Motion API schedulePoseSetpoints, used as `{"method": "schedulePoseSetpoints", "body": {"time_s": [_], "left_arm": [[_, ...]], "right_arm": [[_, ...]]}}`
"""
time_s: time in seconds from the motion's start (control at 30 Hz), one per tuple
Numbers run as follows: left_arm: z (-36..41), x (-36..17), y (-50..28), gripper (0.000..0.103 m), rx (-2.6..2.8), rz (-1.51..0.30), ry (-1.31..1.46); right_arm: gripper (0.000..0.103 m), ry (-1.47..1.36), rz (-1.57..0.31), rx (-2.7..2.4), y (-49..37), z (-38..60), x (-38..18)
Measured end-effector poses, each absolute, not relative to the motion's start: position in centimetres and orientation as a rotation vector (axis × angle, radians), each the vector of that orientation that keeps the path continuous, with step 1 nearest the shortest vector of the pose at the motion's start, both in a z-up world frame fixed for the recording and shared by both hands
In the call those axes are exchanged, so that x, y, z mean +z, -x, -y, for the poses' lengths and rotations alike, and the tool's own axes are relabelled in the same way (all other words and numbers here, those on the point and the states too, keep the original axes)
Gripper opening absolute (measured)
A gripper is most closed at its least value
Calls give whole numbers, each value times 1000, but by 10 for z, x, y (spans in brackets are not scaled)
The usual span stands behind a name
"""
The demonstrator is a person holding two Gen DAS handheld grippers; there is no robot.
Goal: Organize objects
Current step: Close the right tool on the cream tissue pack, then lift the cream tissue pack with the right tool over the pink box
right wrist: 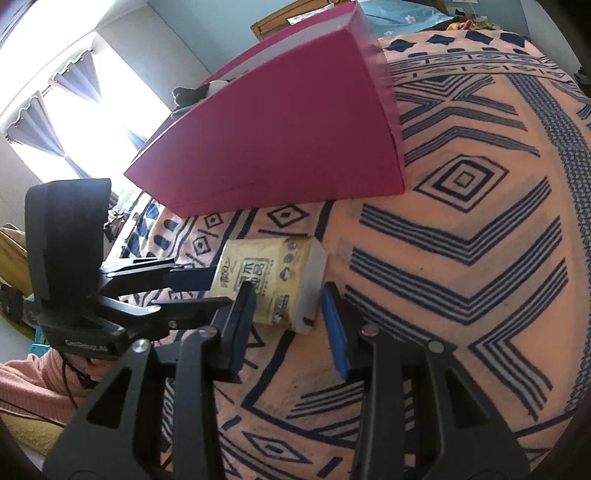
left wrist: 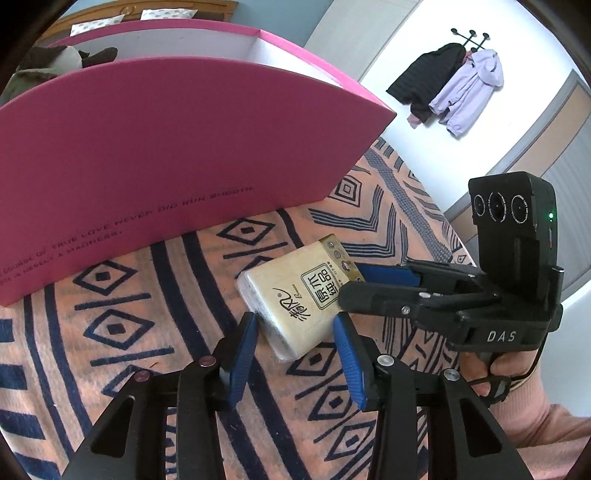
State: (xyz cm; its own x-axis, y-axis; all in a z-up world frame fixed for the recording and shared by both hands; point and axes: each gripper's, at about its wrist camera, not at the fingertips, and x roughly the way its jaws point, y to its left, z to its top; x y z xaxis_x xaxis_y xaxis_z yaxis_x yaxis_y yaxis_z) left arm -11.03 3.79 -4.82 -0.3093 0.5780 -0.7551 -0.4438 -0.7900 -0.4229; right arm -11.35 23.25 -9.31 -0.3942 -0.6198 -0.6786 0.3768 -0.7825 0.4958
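Surface: orange blanket [right wrist: 480,206] with navy geometric pattern lay under both tools.
Wall ahead-right: white, coat rack [left wrist: 471,37] held jackets [left wrist: 448,86].
Far left: bright window [right wrist: 74,122], dark curtains [right wrist: 79,79].
Beyond: wooden headboard [left wrist: 147,7].

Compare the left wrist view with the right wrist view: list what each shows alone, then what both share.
Only the left wrist view shows the coat rack with a black jacket and a lilac hoodie. Only the right wrist view shows the bright window with dark curtains. Both show the tissue pack lying on the patterned blanket, the pink box behind it, and the left tool and right tool open beside the pack.
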Motion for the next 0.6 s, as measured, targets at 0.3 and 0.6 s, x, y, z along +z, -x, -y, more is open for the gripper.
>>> {"method": "schedulePoseSetpoints", "body": {"time_s": [0.3,0.6], "left_arm": [[-37,-46,109,43,2129,193,1283],[-32,-31,104,42,2175,182,1210]], "right_arm": [[39,-1192,308,-2230,109,-229,-89],[38,-1134,288,-2270,98,-225,-74]]}}
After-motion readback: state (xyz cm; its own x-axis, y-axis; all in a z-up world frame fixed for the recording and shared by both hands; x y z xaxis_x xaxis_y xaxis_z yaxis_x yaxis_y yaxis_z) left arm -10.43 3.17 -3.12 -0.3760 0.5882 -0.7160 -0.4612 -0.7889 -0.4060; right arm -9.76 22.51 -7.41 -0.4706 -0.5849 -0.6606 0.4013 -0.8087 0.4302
